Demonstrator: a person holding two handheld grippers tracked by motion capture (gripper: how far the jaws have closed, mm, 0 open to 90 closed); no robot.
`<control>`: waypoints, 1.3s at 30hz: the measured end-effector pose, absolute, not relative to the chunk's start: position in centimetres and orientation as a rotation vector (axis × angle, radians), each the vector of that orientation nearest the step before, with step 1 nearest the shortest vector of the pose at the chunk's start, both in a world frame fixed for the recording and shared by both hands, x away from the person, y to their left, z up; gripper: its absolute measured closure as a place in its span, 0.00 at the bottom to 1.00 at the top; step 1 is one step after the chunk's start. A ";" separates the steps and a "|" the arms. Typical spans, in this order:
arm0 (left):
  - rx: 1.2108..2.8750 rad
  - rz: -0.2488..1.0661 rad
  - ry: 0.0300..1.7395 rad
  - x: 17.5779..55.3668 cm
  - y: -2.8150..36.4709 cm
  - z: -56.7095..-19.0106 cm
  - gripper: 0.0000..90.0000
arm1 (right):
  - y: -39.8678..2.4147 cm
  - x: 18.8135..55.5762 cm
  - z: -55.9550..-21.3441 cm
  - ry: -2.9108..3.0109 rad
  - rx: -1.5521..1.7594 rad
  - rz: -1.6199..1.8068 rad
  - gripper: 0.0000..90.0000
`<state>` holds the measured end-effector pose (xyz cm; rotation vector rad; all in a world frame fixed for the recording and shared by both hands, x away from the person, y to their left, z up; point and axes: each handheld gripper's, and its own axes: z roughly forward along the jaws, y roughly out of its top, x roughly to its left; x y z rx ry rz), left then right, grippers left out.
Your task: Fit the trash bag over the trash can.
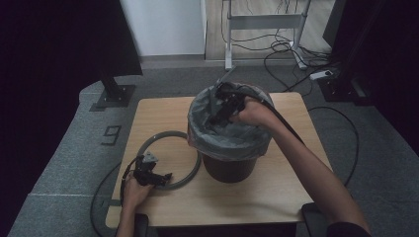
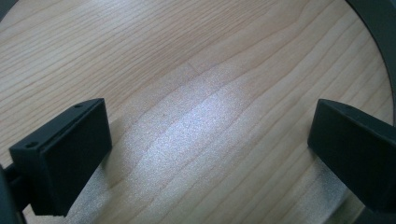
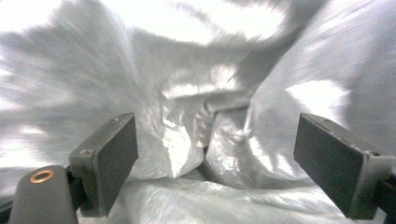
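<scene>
A dark bin point(image 1: 229, 168) lined with a pale plastic bag point(image 1: 232, 138) stands on the wooden table point(image 1: 276, 182). My right gripper point(image 1: 213, 118) reaches down into the bin's mouth, jaws open; in the right gripper view the crumpled bag lining point(image 3: 196, 135) lies between and beyond the fingers point(image 3: 107, 158) with nothing pinched. A grey ring point(image 1: 190, 170) lies flat on the table left of the bin. My left gripper point(image 1: 165, 177) rests low at the ring's near edge, open; between its jaws lies bare wood, with the ring's arc point(image 2: 380, 28) at the upper right.
The table's front edge runs near the person's forearms. A grey carpeted floor point(image 1: 59, 163) surrounds the table. A metal desk frame point(image 1: 262, 22) and loose cables point(image 1: 296, 54) lie behind. A dark stand foot point(image 1: 114, 94) sits at the back left.
</scene>
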<state>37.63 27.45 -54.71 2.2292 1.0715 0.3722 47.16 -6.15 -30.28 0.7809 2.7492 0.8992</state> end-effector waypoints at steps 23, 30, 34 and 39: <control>2.232 0.371 1.068 37.6 27.4 -54.7 0.00 | -6.2 51.0 -36.5 2.717 0.818 0.619 0.15; 2.231 0.372 1.070 37.6 27.4 -54.7 0.00 | -7.4 49.0 -32.4 2.671 0.795 0.829 0.15; 2.231 0.372 1.072 37.6 27.4 -54.7 0.00 | -8.5 48.1 -30.4 2.681 0.743 0.905 0.15; 2.230 0.373 1.074 37.6 27.3 -54.7 0.00 | -9.7 47.3 -29.2 2.673 0.723 0.904 0.15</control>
